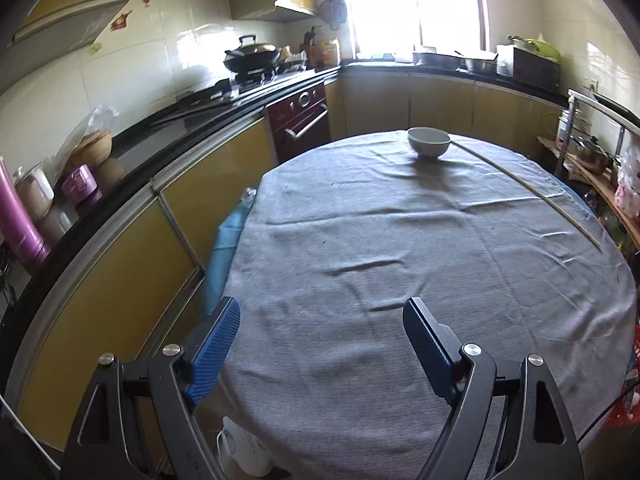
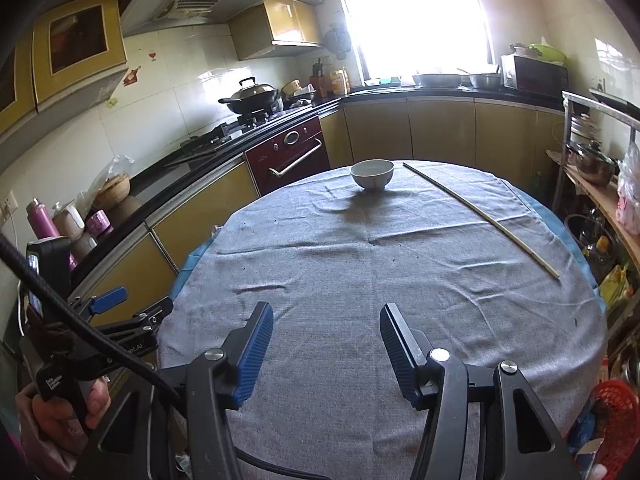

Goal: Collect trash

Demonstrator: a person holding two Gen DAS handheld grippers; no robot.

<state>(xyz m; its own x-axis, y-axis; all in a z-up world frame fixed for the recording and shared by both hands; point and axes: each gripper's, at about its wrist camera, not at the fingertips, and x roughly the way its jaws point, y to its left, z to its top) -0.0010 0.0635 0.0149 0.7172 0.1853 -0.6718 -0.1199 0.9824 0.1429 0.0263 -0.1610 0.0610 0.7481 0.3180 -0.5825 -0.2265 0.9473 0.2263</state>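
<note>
Left claw (image 1: 322, 310): jaws wide apart, nothing between them; it hangs over the near left edge of the tabletop (image 1: 400, 240), probably ready for a pickup.
Right claw (image 2: 326, 316): jaws apart, narrower, empty, aimed down over the near edge of the tabletop.
Hand (image 2: 60, 412): wraps the left tool's handle, off the near left edge.
Cloth (image 2: 360, 260): grey, wrinkled, covers the tabletop; a few dark specks on it, too small to call trash.
Bowl (image 2: 373, 175): upright at the far edge, contents not visible.
Stick (image 2: 480, 218): the likeliest trash, lying flat from the far edge, just right of the bowl, toward the right edge; well apart from both claws.
Basket (image 2: 614, 420): red mesh, below the near right edge, possibly for the trash.
</note>
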